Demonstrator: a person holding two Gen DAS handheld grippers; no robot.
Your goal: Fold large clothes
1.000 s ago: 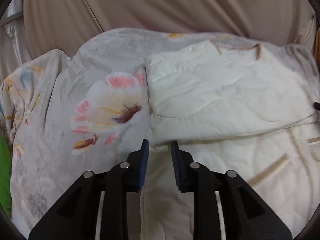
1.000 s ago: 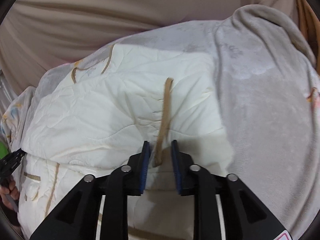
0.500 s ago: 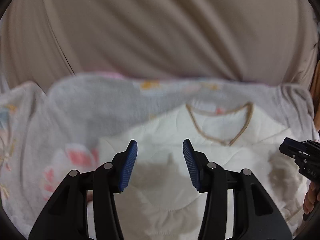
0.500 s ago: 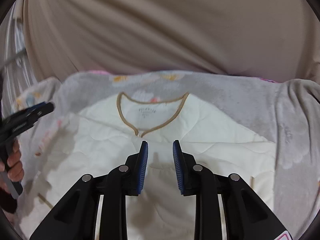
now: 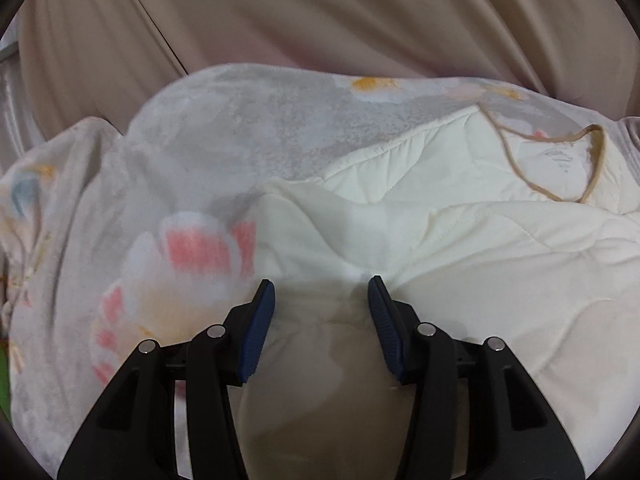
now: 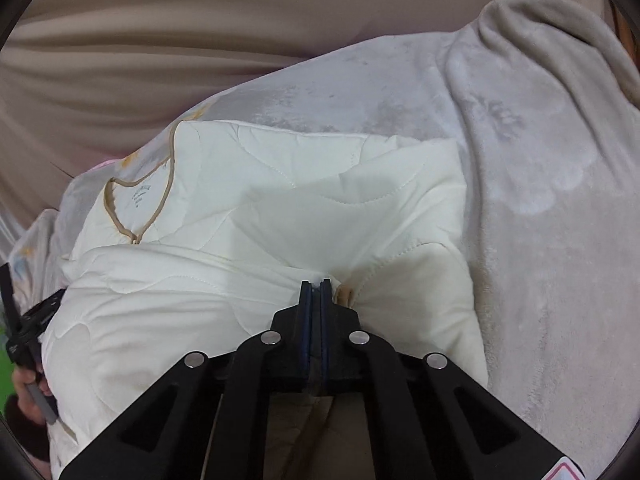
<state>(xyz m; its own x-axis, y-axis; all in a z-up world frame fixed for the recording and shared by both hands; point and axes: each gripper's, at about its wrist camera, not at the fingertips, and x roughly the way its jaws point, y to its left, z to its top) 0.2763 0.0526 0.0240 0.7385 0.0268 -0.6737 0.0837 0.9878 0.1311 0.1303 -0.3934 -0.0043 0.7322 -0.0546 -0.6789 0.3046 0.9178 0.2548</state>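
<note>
the cream quilted garment (image 6: 248, 240) lies folded on a grey flowered blanket (image 6: 540, 208), which covers the whole working surface. its tan-trimmed neckline (image 6: 140, 208) sits at the far left in the right wrist view and at the far right (image 5: 560, 160) in the left wrist view. its right-hand edge runs straight down beside bare blanket, and a broad strip of blanket stays free on that side up to a raised fold. the far edge of the garment stops short of the blanket's far rim, with open blanket beyond it.

the right gripper (image 6: 316, 284) has just been closing, and its blue pads are now pinched together on a bunched fold of the cream fabric, with a bit of tan trim just to the right of the tips.

the left gripper (image 5: 321, 292) stands with its jaws apart over the garment's left portion (image 5: 460, 280); the pads press on nothing, and fabric lies beneath and between them. whether the tips touch the cloth cannot be told. to its left the blanket (image 5: 192, 168) shows a large pink and white flower, with plenty of free room that way.

in the right wrist view the left gripper (image 6: 30, 322) shows at the left margin, with fingers (image 6: 26, 382) of the person's hand below it.

beige draped cloth (image 5: 320, 20) fills the background beyond the blanket in both views. a sliver of green (image 5: 3, 380) shows at the low left edge.
</note>
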